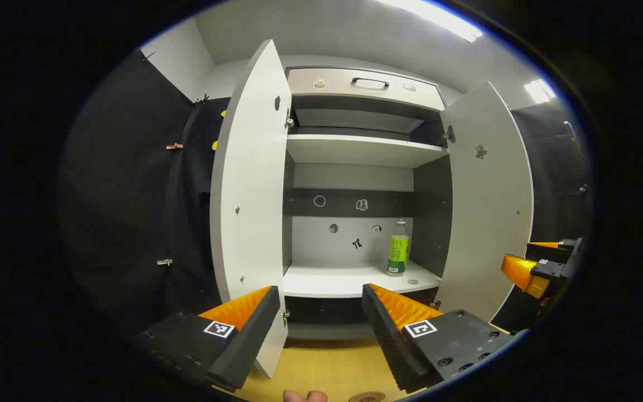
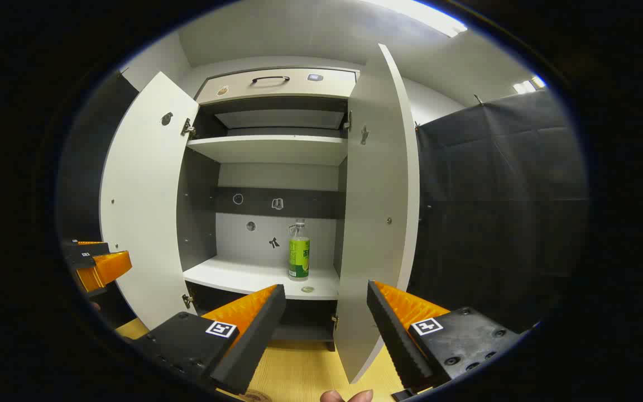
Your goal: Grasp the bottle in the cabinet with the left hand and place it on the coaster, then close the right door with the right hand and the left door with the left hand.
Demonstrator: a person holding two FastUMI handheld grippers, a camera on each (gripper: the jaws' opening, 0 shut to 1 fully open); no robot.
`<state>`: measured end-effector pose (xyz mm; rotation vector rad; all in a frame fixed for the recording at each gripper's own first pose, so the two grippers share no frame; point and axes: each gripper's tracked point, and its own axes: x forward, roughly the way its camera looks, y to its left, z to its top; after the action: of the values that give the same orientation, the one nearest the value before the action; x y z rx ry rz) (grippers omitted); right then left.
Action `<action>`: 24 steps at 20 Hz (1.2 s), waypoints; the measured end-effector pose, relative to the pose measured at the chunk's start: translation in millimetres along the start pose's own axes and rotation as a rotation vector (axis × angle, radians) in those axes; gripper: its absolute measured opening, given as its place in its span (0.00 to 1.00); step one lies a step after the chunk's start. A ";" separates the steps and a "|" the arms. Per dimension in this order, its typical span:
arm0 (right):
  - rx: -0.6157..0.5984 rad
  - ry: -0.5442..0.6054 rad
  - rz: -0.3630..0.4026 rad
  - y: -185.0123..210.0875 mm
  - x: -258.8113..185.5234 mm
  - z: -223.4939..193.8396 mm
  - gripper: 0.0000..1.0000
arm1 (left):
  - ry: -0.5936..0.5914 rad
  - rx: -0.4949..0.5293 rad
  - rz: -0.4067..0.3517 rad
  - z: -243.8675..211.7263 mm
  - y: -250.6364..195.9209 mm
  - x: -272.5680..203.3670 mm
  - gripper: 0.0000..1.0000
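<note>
Left gripper point(image 1: 317, 304) nearest, fingers spread, empty. Right gripper point(image 2: 326, 307) likewise released. Green-labelled bottle point(image 1: 398, 249) upright, far right on cabinet's lower shelf point(image 1: 327, 279); both doors wide. Coaster point(image 1: 367, 397) near, on wooden tabletop. Step: first grasp, not yet begun. Next: advance left gripper around bottle, clench.

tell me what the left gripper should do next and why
Probably advance the left gripper forward and a little to its right, toward the bottle. The bottle stands upright on the cabinet's lower shelf, untouched, near the right door. Both doors are open, and the gripper's fingers are spread with nothing between them, well short of the shelf.
</note>
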<state>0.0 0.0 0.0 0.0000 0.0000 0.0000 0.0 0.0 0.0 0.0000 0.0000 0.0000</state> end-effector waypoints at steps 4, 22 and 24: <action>0.003 0.000 0.002 -0.5 -1.1 0.9 0.97 | -0.004 0.013 -0.007 1.6 -3.7 0.7 0.95; 0.026 0.001 0.006 -13.7 -8.1 7.7 0.98 | 0.002 0.005 -0.050 1.2 -37.1 18.1 0.95; 0.034 0.003 0.005 -21.1 -12.8 9.1 0.97 | -0.005 0.011 -0.076 3.3 -54.1 32.5 0.95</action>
<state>-12.8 -21.1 9.1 0.0342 0.0033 0.0047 32.5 -54.1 3.3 0.0109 -0.0047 -0.0763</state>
